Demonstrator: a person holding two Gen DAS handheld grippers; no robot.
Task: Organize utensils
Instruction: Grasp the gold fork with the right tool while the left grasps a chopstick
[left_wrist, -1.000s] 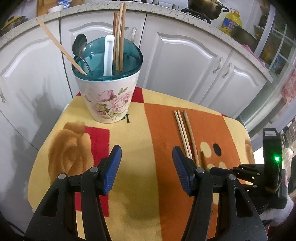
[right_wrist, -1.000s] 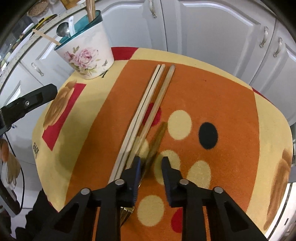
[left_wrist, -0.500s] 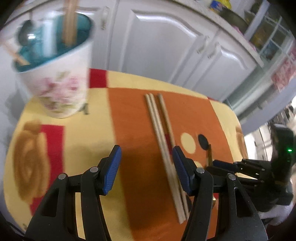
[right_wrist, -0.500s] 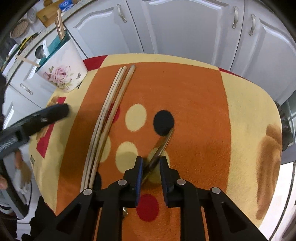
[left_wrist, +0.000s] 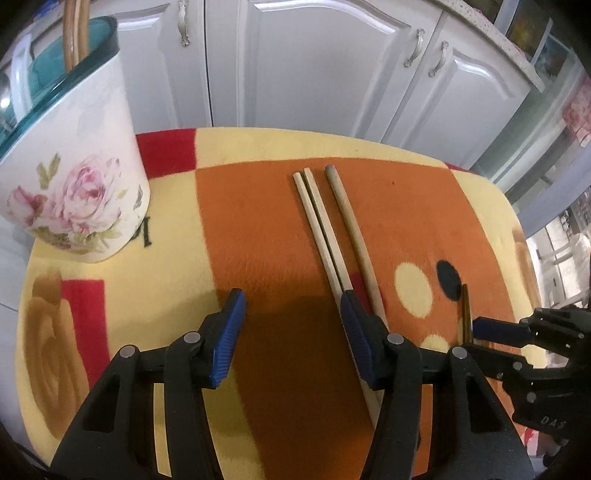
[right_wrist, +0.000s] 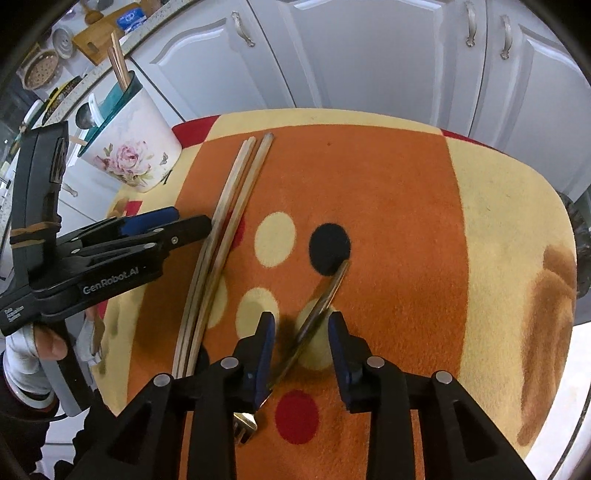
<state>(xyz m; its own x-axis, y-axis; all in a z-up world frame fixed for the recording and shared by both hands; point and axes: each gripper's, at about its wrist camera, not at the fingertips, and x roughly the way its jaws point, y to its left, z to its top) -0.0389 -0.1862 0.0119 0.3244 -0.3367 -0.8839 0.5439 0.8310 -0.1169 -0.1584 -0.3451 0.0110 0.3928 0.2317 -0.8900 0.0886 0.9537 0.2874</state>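
Three wooden chopsticks (left_wrist: 321, 225) (right_wrist: 225, 236) lie side by side on the orange band of the cloth. My left gripper (left_wrist: 291, 325) (right_wrist: 192, 221) hovers low over their near ends. Its jaws are closing with only cloth between them, and the sticks run under its right finger. A metal fork (right_wrist: 317, 314) (left_wrist: 465, 310) lies slantwise on the cloth. My right gripper (right_wrist: 301, 343) (left_wrist: 472, 336) straddles its handle. Those jaws are opening and the pads stand clear of the handle. The fork's tines (right_wrist: 243, 424) show below the left finger.
A floral utensil holder (left_wrist: 74, 177) (right_wrist: 129, 151) with a teal insert stands at the cloth's far left corner, holding chopsticks and spoons. White cabinet doors (left_wrist: 314, 66) rise close behind the small table. A gloved hand (right_wrist: 48, 343) holds the left gripper.
My left gripper swung right and down from the holder to the chopsticks' near ends. My right gripper drew the fork away from the chopsticks, then widened its jaws off the handle.
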